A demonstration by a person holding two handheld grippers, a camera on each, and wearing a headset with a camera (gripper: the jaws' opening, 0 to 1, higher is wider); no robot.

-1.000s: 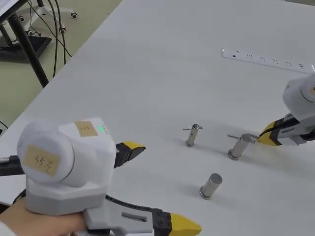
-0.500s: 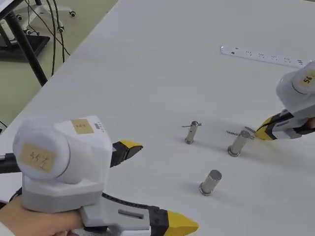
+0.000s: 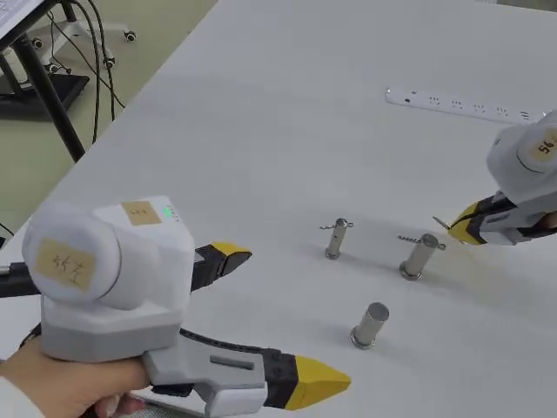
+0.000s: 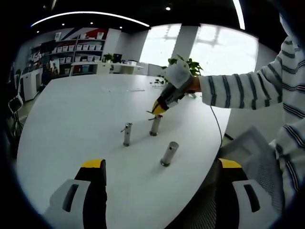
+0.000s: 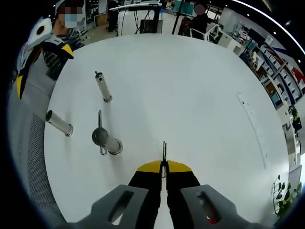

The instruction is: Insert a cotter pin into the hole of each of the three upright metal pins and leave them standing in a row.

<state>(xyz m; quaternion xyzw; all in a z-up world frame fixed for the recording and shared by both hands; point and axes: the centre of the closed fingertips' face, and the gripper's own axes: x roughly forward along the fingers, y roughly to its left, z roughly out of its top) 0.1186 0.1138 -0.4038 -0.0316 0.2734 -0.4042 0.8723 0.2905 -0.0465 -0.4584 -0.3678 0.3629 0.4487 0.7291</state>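
Observation:
Three metal pins stand on the white table (image 3: 261, 131). The far-left pin (image 3: 336, 239) and the middle pin (image 3: 418, 256) each carry a cotter pin through the top. The near pin (image 3: 370, 324) has a bare top. My right gripper (image 3: 454, 229) hovers just right of the middle pin, shut on a thin cotter pin (image 5: 164, 149) that pokes out past its tips. In the right gripper view the middle pin (image 5: 107, 140) sits left of the right gripper (image 5: 164, 164). My left gripper (image 3: 278, 318) is held open at the near left, with the pins (image 4: 155, 125) ahead of it.
A white power strip (image 3: 457, 104) lies at the far right of the table. The table's left edge drops to a floor with cables and a black stand (image 3: 43, 78). A striped sleeve (image 4: 238, 90) reaches in behind the right gripper.
The right gripper has drawn back to the right, away from the middle pin, whose cotter pin stays in place. The left gripper has hardly moved.

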